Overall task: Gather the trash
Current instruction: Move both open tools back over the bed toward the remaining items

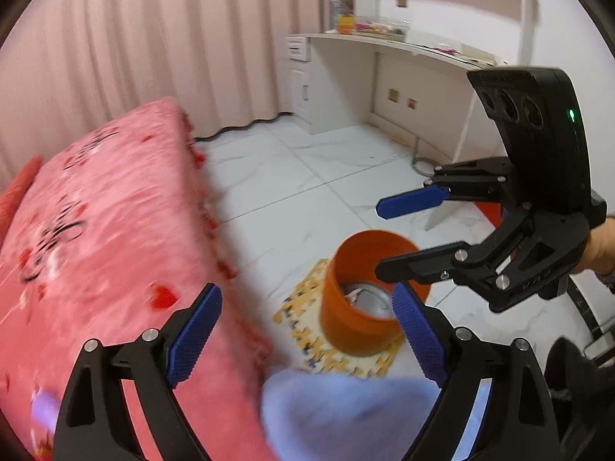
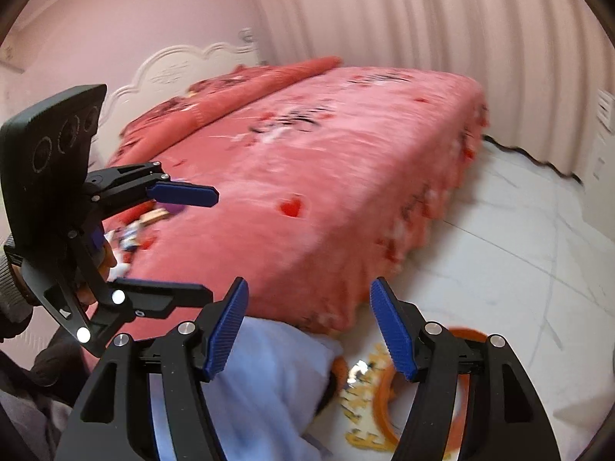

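Observation:
An orange bin [image 1: 346, 330] stands on the floor beside the bed, with crumpled pale trash [image 1: 359, 294] inside. My left gripper [image 1: 305, 299] is open and empty above the bed's edge and the bin. My right gripper [image 1: 380, 238] hovers over the bin's far side, also open with nothing between its fingers. In the right wrist view my right gripper [image 2: 309, 288] points at the bed's corner, and the bin's rim [image 2: 461, 334] peeks out behind its right finger. Small wrappers and scraps [image 2: 134, 230] lie on the bed beneath my left gripper [image 2: 211, 244].
A pink heart-print bed [image 2: 326, 161] fills the left. The bin stands on a yellow puzzle mat [image 1: 307, 307] on white tiles [image 1: 307, 184]. Light blue fabric [image 1: 346, 415] lies close below both grippers. A white desk [image 1: 384, 50] and curtains [image 1: 153, 38] line the far walls.

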Motion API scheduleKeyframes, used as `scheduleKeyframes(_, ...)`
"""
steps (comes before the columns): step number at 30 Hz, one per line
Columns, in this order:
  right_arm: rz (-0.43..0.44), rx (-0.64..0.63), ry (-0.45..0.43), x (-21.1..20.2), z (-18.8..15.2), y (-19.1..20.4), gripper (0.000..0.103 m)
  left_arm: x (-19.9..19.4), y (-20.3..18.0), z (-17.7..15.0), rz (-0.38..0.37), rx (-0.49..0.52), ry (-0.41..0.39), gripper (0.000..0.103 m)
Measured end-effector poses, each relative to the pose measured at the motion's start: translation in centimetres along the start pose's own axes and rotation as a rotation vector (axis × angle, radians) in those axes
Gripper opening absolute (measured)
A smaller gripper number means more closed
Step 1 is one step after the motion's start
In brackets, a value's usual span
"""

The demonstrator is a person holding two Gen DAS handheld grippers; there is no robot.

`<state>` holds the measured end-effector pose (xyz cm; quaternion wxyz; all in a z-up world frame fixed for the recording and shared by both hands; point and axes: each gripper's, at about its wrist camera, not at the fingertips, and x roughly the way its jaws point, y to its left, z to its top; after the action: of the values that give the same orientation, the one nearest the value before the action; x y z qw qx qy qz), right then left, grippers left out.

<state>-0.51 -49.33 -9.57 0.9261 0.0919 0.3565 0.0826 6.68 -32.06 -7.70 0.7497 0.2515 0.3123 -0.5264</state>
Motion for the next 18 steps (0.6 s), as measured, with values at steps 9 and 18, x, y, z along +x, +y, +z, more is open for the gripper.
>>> scheduleKeyframes(9,0.175,-0.165,0.026,4.3,3.6,10.9,0.066,-7.6,4.3,-6.7,0.178,-0.159,0.019,0.089)
scheduleKeyframes(18,0.321,-0.291,0.07,8.8,5.1,20.6,0.066,-14.0,7.6,-13.4,0.314,-0.289,0.04,0.089)
